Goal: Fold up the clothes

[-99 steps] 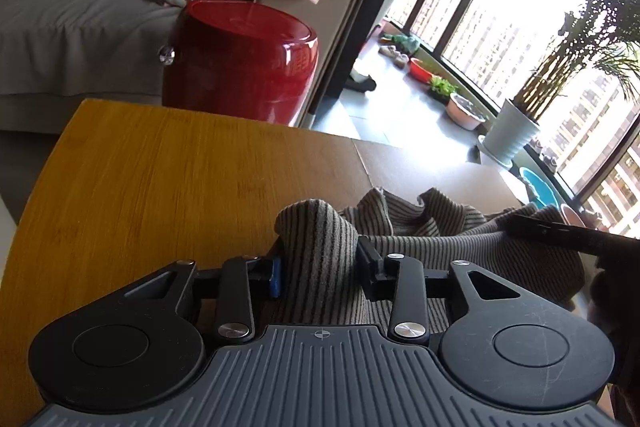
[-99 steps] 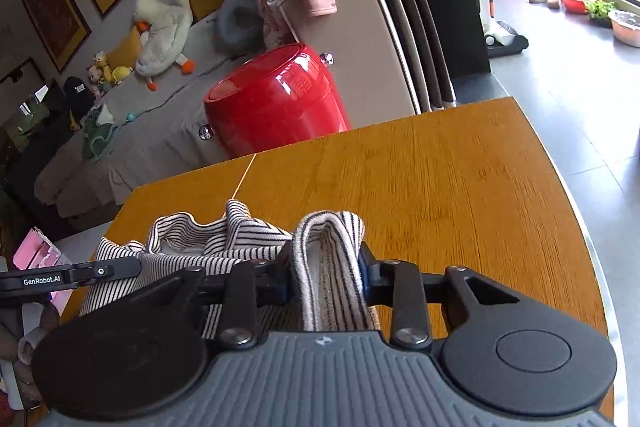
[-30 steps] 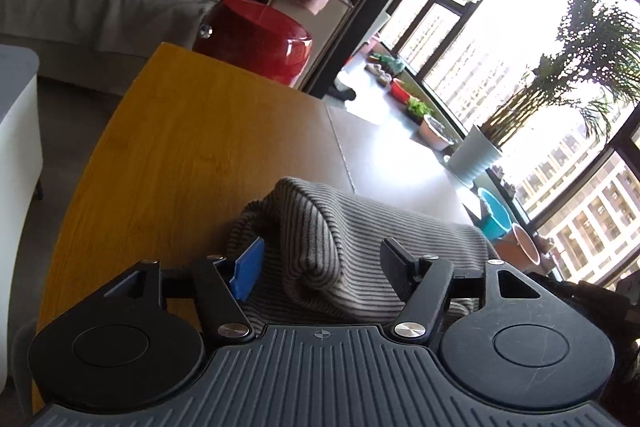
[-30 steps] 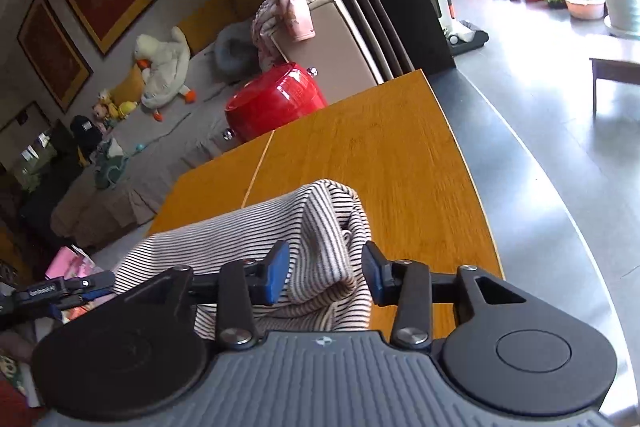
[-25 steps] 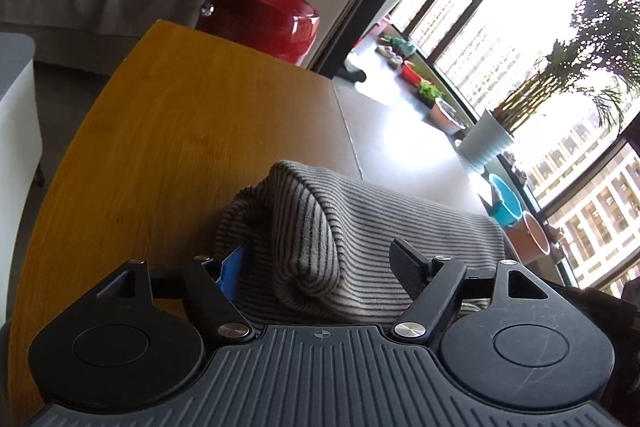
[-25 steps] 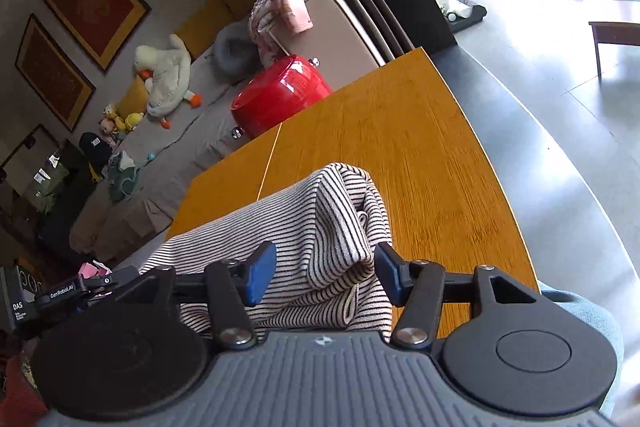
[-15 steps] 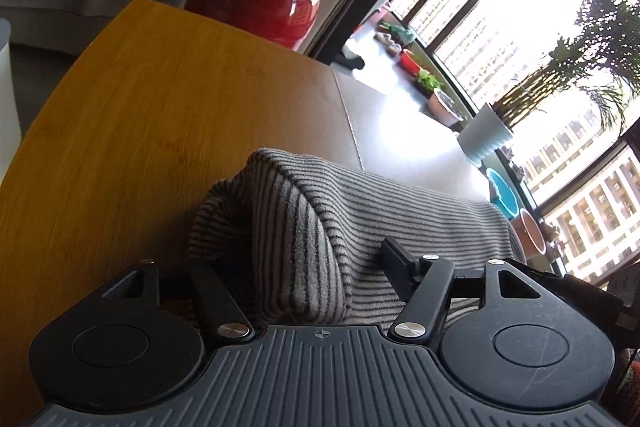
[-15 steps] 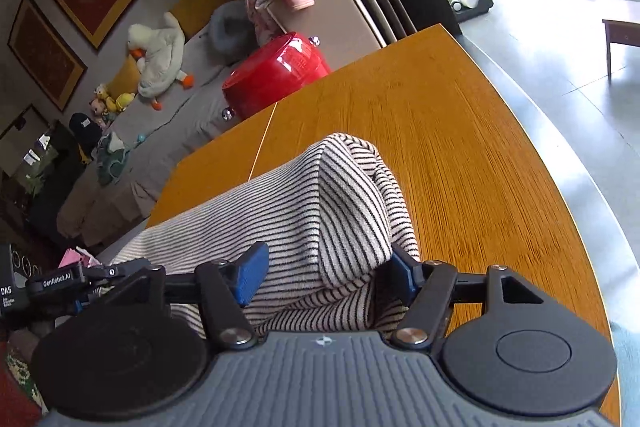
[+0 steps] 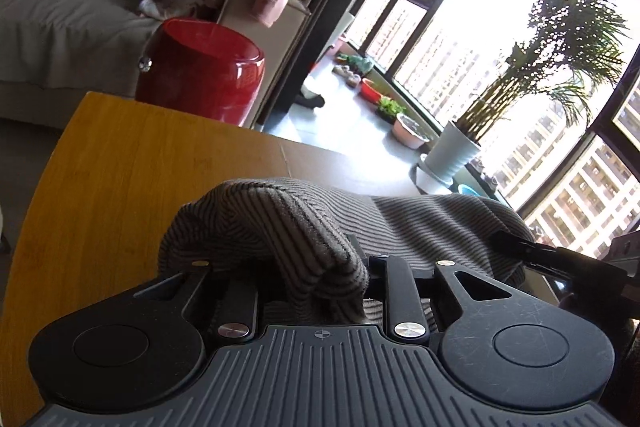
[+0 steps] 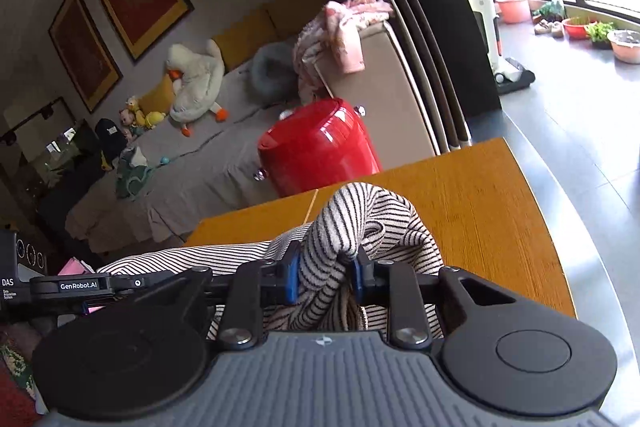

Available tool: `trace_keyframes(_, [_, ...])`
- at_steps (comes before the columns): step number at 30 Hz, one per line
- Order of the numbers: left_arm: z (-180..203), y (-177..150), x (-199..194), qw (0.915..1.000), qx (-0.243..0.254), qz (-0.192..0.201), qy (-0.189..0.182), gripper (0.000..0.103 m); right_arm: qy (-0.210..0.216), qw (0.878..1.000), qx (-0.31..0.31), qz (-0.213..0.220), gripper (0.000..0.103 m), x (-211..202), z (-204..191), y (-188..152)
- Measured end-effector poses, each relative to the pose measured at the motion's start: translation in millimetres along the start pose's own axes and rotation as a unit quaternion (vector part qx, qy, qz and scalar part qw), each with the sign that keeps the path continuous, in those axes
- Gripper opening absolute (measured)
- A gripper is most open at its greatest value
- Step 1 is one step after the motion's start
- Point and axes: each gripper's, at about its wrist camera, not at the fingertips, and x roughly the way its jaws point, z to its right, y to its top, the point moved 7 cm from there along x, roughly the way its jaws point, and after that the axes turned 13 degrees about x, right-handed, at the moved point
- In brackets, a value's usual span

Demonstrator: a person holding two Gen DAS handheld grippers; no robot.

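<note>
Striped garment (image 10: 352, 223) between right gripper (image 10: 325, 277) jaws.

The wooden table (image 9: 120, 179) has an orange-brown grained top with a thin seam line across it. The striped garment (image 9: 420, 223) lies bunched along its near edge. The far surface carries no other visible item.

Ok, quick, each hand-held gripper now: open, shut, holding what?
Left hand-held gripper: shut on the black-and-white striped knit garment.
Right hand-held gripper: shut on the same garment.
</note>
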Motion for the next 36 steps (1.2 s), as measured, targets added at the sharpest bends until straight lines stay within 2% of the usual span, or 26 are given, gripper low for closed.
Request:
trace_keyframes(5, [14.1,-48.5,-21.9,0.9999,0.004,-0.013,-0.002,0.027,0.004,1.000,-0.004,-0.020,0.024,-38.7,5.8,-36.0])
trace_keyframes(8, [4.6,-78.4,-14.5,0.9992,-0.011,-0.036,0.014,0.033,-0.024,0.999,-0.010,-0.036,0.025,-36.5,22.6,-64.1])
trace_keyframes(9, [1.3,-84.9,-12.4,0.9990,-0.012,-0.038,0.020,0.040,-0.039,0.998,-0.015,-0.042,0.025,-31.7,30.2,-72.7])
trace_keyframes(10, [-2.1,-91.3,-10.3,0.9988,-0.013,-0.041,0.026,0.039,-0.054,0.997,-0.021,-0.047,0.027,-26.7,37.9,-81.3])
trace_keyframes(11, [-3.6,-91.8,-14.0,0.9988,-0.014,-0.038,0.028,0.040,-0.065,0.996,-0.022,-0.051,0.031,-23.1,46.3,-87.8])
trace_keyframes(14, [-10.6,-84.5,-30.2,0.9979,-0.010,-0.027,0.059,0.060,-0.051,0.998,0.005,-0.039,0.036,-28.2,56.4,-88.7])
trace_keyframes(17, [-13.2,-74.4,-51.0,0.9970,-0.003,-0.007,0.076,0.063,-0.052,0.998,0.000,-0.033,0.046,-36.4,56.6,-87.8])
trace_keyframes(19, [-7.2,-67.2,-60.1,0.9976,-0.001,0.007,0.069,0.063,-0.061,0.998,-0.011,-0.023,0.070,-41.7,53.9,-86.7])
trace_keyframes(20, [-0.4,-64.7,-61.6,0.9980,0.005,0.012,0.062,0.063,-0.066,0.998,-0.022,-0.011,0.088,-44.4,50.5,-83.8])
trace_keyframes(21, [6.5,-62.3,-63.1,0.9983,0.011,0.017,0.056,0.065,-0.070,0.997,-0.033,0.002,0.093,-47.0,46.8,-80.8])
trace_keyframes(25, [38.9,-68.4,-40.2,0.9990,0.040,-0.008,0.020,0.073,-0.068,0.994,-0.067,0.053,0.097,-57.9,24.9,-65.2])
trace_keyframes(28, [63.2,-73.3,-23.3,0.9976,0.062,-0.027,-0.008,0.083,-0.032,0.993,-0.084,0.078,0.103,-61.7,-1.1,-51.7])
trace_keyframes(30, [73.1,-81.0,-9.8,0.9960,0.071,-0.050,-0.018,0.092,-0.010,0.993,-0.093,0.066,0.103,-53.0,-15.4,-48.5])
trace_keyframes(32, [74.4,-91.2,0.2,0.9945,0.076,-0.070,-0.018,0.093,0.011,0.994,-0.102,0.048,0.103,-39.2,-27.2,-48.0])
trace_keyframes(34, [74.4,-95.3,0.5,0.9935,0.091,-0.067,-0.017,0.094,0.026,0.995,-0.098,0.019,0.103,-18.3,-30.4,-50.5])
trace_keyframes(36, [71.5,-95.7,-1.3,0.9937,0.088,-0.067,-0.019,0.094,0.025,0.997,-0.072,-0.016,0.103,6.2,-21.1,-56.0])
